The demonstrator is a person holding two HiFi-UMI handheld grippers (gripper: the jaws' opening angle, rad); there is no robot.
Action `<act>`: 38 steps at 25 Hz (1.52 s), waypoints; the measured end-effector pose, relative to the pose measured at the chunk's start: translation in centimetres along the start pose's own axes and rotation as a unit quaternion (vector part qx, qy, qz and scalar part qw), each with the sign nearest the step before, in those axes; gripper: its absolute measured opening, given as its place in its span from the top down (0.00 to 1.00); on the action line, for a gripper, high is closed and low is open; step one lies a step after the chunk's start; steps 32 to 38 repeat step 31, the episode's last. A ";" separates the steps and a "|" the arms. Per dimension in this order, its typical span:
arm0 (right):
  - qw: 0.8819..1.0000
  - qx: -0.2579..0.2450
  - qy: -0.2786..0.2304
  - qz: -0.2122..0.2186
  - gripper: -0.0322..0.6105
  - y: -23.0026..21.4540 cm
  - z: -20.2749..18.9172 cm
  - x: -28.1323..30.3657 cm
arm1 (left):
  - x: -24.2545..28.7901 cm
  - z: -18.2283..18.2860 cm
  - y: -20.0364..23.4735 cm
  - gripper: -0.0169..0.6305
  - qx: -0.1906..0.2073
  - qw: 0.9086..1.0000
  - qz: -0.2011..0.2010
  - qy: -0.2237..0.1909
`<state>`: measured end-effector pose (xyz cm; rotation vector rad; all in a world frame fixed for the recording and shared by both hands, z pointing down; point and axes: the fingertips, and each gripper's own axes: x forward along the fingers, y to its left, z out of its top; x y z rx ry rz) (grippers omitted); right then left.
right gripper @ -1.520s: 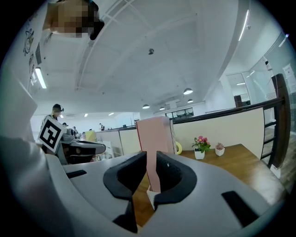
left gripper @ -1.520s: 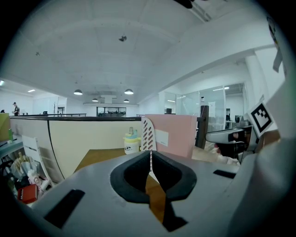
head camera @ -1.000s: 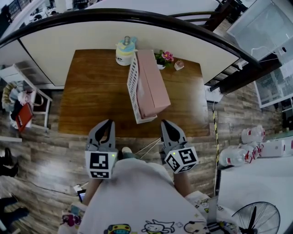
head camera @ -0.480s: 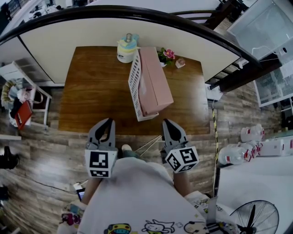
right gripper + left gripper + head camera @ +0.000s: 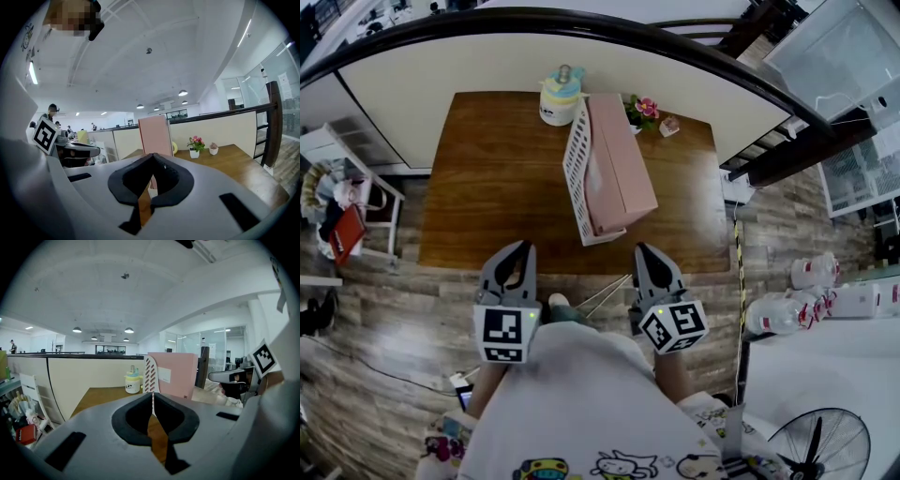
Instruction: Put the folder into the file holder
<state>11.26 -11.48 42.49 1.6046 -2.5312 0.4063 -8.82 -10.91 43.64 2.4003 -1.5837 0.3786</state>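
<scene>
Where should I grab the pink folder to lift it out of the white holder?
Grab the pink folder by its top edge, coming from above. It stands upright in the white file holder, whose slotted wall covers one side, so the top is probably the freest part for the jaws.

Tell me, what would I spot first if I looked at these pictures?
The big pink folder stands in the white file holder on the brown table. Nearer you, the left gripper and the right gripper hover shut and empty by its near edge. A tiny flower pot sits at the far edge.
</scene>
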 end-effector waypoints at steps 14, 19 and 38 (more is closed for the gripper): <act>1.000 0.000 -0.004 -0.002 0.95 0.3 -0.1 0.9 | -0.7 -0.6 1.1 0.95 -0.005 1.000 0.015 0.007; 1.000 0.002 0.002 0.007 0.95 0.5 -0.3 1.5 | -0.6 -0.7 1.6 0.95 -0.006 1.000 0.021 0.008; 1.000 0.008 0.000 0.003 0.95 0.1 0.0 1.9 | -0.2 -0.4 1.9 0.95 -0.007 1.000 0.021 0.006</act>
